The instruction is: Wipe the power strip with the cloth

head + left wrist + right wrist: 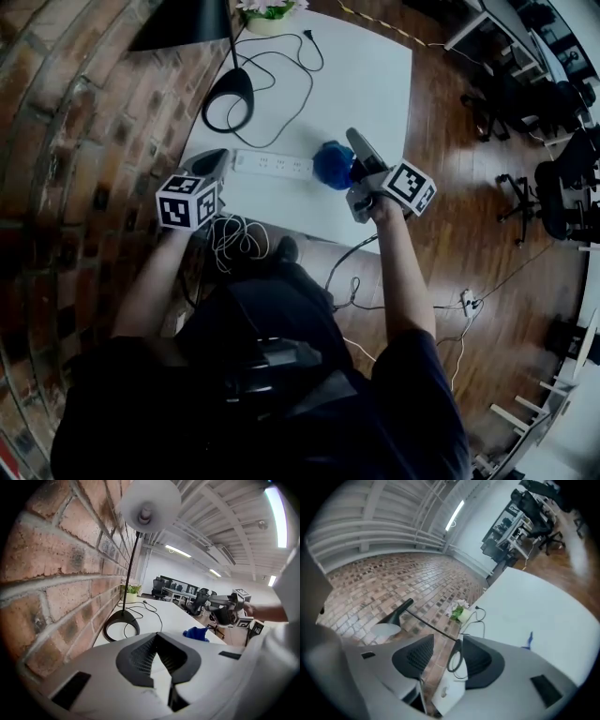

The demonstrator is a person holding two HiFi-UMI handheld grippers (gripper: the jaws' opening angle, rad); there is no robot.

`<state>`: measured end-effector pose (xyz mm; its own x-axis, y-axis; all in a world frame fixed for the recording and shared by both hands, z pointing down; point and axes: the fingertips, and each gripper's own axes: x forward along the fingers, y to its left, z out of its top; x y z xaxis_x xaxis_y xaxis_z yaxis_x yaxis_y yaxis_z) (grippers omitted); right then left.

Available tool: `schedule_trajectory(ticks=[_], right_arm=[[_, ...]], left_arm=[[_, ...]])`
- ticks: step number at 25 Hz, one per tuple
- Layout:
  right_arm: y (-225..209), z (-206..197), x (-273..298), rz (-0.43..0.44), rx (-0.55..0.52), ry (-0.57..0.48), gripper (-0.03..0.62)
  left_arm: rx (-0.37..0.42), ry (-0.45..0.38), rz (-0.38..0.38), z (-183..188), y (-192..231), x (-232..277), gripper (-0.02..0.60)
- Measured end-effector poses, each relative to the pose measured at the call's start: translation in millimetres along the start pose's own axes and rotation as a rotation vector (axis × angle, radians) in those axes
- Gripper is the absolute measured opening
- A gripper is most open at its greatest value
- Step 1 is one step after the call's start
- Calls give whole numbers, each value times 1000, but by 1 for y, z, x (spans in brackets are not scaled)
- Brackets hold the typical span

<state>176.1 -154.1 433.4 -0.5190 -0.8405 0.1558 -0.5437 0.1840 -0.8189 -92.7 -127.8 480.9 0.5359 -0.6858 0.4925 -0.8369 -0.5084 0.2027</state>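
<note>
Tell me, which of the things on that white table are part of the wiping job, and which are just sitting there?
Part of the job:
- white power strip
- blue cloth, lying at the strip's end

Just lying about:
- black desk lamp
- potted plant at the table's far edge

light: ceiling tubes (277,515) | head view dim | edges fisheye-warped, vignetted

Rough brick wall (56,573); smooth matt table (375,84); cloth (333,164) seemingly fleecy.
</note>
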Motion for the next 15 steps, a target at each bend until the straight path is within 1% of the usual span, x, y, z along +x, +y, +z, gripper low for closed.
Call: schedule_trajectory(ticks=[1, 3, 5, 10, 12, 14, 15], right_arm=[[11, 1, 0, 49, 27, -21, 199], [33, 4, 0, 128, 53, -55, 152], [52, 3, -1, 178, 50, -69, 152], [87, -8, -6, 252, 23, -70, 152], [98, -15, -7, 283, 7, -55, 152], [105, -25, -10, 295, -19, -26, 150], [105, -30, -12, 288, -35, -9, 150]], left_arm=[[-1, -5, -9, 1, -2, -2, 5], [0, -14, -26, 4, -4, -6, 5], [5, -21, -40, 6, -4, -11, 5], [21, -30, -77, 5, -9, -22, 4], [35, -24, -89, 2, -11, -27, 3], [49, -13, -98, -3, -12, -31, 3], [56, -6, -102, -6, -13, -32, 3]])
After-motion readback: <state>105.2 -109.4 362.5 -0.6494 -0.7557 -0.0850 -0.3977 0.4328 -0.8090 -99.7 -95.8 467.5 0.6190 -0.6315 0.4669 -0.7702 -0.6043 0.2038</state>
